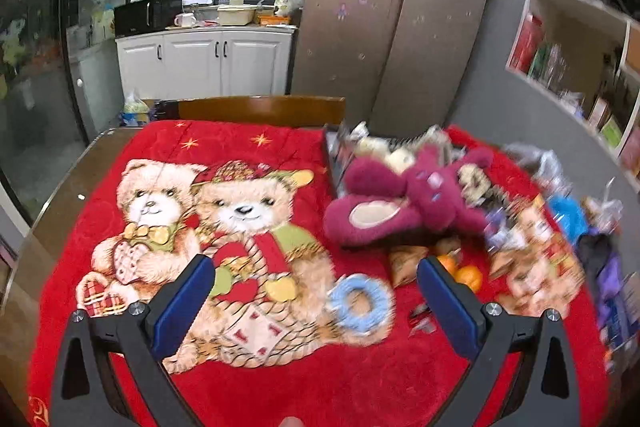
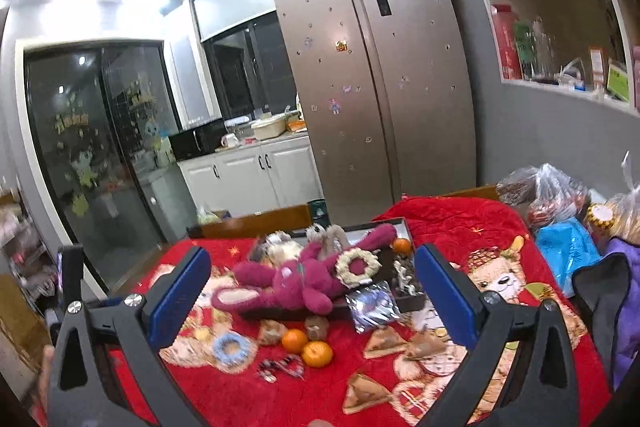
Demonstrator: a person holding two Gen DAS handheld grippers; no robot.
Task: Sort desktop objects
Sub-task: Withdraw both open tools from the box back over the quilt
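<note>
Blanket, red with two printed bears, covers the table. Both grippers hang above it spread wide with nothing between their blue pads: the left gripper over the bears, the right gripper facing the clutter. A plum plush sprawls across a dark tray near the far edge, with a cream ring lying on it. A blue ring lies on the blanket nearer the grippers. Just beside it to the right sit two oranges, touching each other. A silver packet leans at the tray's front. Bags crowd the right side.
</note>
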